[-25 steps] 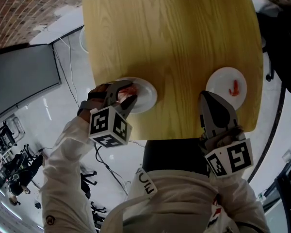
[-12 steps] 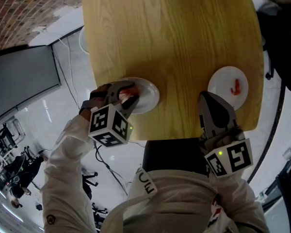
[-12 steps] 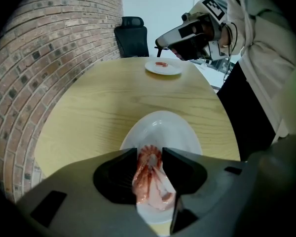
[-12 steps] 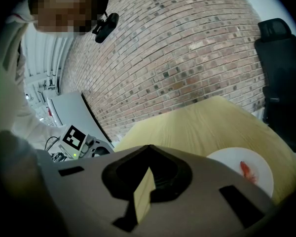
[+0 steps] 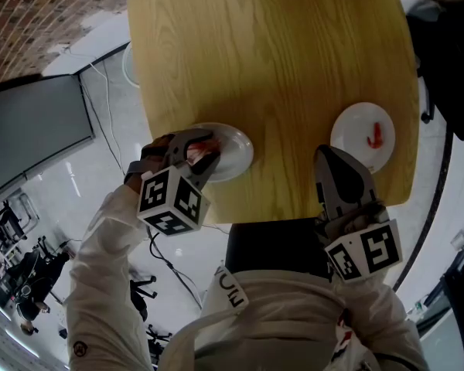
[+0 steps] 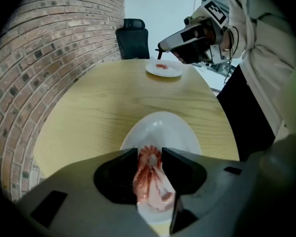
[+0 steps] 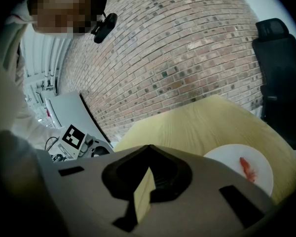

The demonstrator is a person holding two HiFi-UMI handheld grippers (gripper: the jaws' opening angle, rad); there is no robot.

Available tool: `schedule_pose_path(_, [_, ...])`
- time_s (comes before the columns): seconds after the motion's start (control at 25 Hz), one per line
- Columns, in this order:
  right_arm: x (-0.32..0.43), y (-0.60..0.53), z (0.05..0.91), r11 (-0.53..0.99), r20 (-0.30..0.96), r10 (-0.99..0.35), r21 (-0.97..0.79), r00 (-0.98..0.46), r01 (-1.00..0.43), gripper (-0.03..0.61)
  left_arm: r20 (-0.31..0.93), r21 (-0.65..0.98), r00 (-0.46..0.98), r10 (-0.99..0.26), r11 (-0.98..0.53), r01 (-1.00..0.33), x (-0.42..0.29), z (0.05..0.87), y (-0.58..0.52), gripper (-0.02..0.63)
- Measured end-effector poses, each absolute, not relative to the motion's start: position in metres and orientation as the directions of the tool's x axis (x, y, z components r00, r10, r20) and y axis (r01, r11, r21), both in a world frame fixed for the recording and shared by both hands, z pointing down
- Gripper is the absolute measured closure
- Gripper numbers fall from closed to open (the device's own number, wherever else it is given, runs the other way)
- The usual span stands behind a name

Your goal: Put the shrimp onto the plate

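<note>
Brick-walled room, wooden table (image 5: 278,60). The left gripper (image 6: 150,154) has just been closing its jaws, now pressing both sides of the shrimp (image 6: 149,177) over the white plate (image 6: 163,125) at the near-left corner. The right gripper (image 7: 148,149) has its jaws together, empty, near the near-right edge. Best bet: a soft, centred squeeze that stays clear of the plate rim.

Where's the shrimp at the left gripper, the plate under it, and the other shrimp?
near shrimp (image 6: 150,179): left gripper view, on its striped body.
near plate (image 6: 164,128): left gripper view, on its bare white middle.
far shrimp (image 5: 374,136): head view, on its red body.
</note>
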State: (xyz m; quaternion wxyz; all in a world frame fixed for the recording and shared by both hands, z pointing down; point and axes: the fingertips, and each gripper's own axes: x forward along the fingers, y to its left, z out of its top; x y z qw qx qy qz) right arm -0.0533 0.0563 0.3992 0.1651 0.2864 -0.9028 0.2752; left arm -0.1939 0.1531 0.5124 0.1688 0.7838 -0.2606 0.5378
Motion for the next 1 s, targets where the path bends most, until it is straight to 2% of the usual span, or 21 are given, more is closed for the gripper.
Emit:
schedule_pose_path(0.6, [-0.053,0.053,0.399,0.667,0.46,-0.431,-0.416,-0.776,-0.618,0.554,0.923,0.013,0.319,-0.214,-0.812,-0.583,-0.189,0.503,0.152,0.457])
schedule_pose_path(1.0, [-0.029,0.052,0.396,0.641,0.454,-0.465,-0.419,-0.76,-0.643,0.555,0.912,0.013,0.348,-0.219,-0.832,-0.555,-0.161,0.492,0.144,0.457])
